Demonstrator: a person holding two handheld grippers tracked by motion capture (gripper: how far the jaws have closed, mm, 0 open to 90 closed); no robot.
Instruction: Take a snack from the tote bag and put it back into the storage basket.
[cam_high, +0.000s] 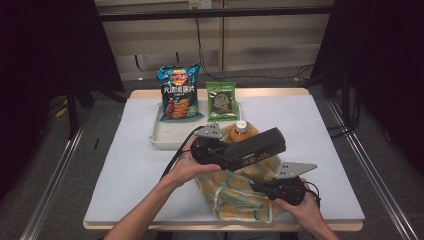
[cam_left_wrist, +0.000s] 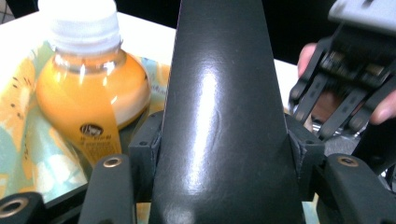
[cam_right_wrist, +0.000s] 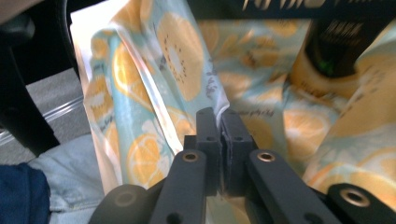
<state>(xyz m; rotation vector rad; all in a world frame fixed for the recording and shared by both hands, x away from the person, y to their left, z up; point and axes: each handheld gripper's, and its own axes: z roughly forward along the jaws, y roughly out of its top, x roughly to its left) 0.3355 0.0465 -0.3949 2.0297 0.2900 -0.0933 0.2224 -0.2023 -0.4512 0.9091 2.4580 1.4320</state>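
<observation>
A: The left gripper (cam_high: 260, 147) clamps the long black box (cam_high: 250, 148) over the fruit-print bag (cam_high: 240, 192) at the desk's (cam_high: 135, 165) 6 o'clock; the right gripper (cam_right_wrist: 219, 122) pinches the bag's rim shut.

B: Keep the rim lifted and slide the box in beside the juice bottle (cam_left_wrist: 88, 98).

A: Count: 1 box, 1 bottle, 1 bag, 2 snack packets on 1 tray (cam_high: 167, 137) at 12 o'clock.

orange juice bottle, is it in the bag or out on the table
In the bag. The orange juice bottle stands upright with the fruit-print bag around its lower part; its white cap sticks out above the cloth.
</observation>
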